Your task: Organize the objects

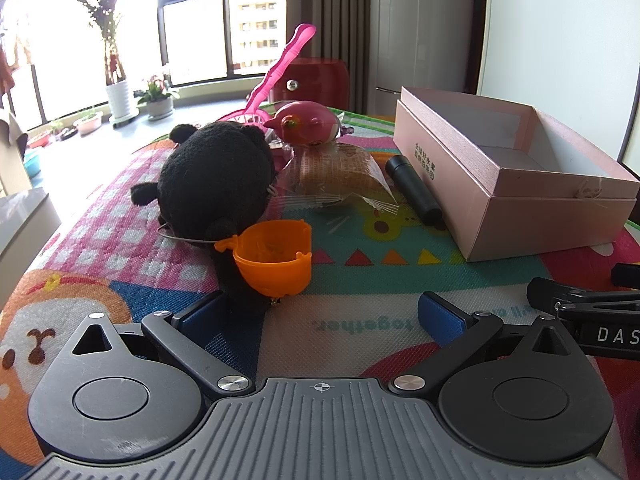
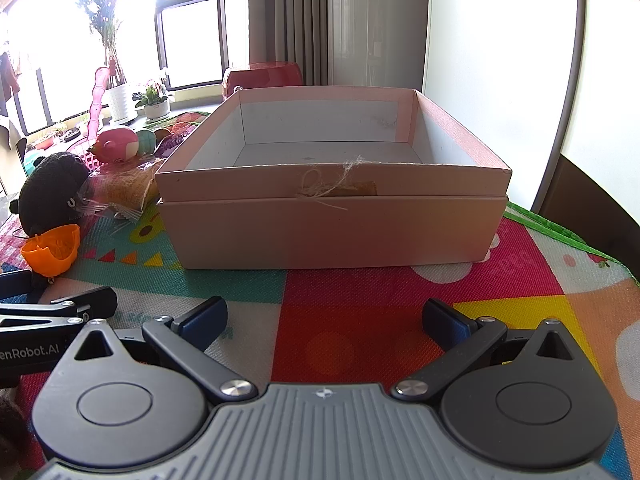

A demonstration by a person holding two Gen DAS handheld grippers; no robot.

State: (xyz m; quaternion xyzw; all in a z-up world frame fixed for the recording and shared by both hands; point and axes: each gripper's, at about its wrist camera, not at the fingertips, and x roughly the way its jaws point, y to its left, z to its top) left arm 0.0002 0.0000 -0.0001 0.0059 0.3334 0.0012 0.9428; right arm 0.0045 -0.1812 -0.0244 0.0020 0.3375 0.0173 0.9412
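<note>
**On the bright mat, toys are waiting by an empty box**

On the colourful play mat [image 1: 340, 280], both grippers are sitting low with their jaws spread wide, and neither one is holding anything.

The orange cup [image 1: 274, 258] is leaning against the black plush toy [image 1: 216, 184], so grabbing the cup could be pulling on the toy's thin wire loop too. The crinkly snack bag [image 1: 340, 178] is looking slippery and could be sliding out of a pinch. The black tube [image 1: 416, 188] is round, so a bump could be sending it rolling.

The left gripper [image 1: 320, 314] is pointing at the pile, with the orange cup just ahead and a little to the left. The pink toy [image 1: 308, 122] and pink scoop [image 1: 276, 76] are lying farther back.

The right gripper [image 2: 324, 314] is facing the open pink box [image 2: 332, 220], which is sitting near and looking empty inside.
</note>
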